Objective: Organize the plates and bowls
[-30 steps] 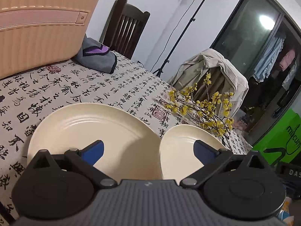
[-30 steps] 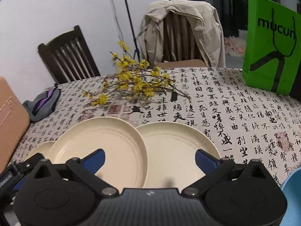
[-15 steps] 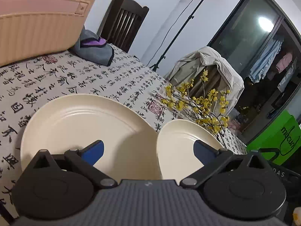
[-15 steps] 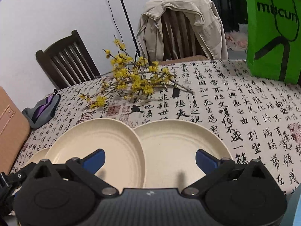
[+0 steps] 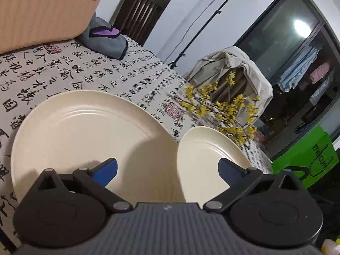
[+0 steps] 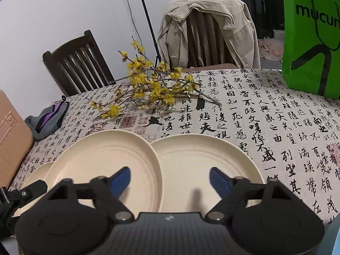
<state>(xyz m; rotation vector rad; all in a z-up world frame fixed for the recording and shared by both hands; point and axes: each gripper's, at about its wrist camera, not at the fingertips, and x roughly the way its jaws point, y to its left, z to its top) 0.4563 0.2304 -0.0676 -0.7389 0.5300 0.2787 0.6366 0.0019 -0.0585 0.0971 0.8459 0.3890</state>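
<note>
Three cream plates lie on the calligraphy tablecloth. In the right wrist view the middle plate overlaps the rim of the right plate, and the left plate shows only partly. My right gripper hangs over the seam between the middle and right plates. Its jaws are closing, and its blue pads press on nothing. In the left wrist view my left gripper stands open low over the large plate and the smaller-looking plate beside it. The plates' near edges are hidden by the gripper bodies.
A yellow flower branch lies behind the plates. A green paper bag stands at the back right, a grey-purple pouch and a tan case at the left. A light-blue rim shows at the near right. Chairs surround the table.
The right gripper's blue pads have come closer together. The left wrist view has tilted a little, and the large plate now fills more of it. The plates have not moved.
</note>
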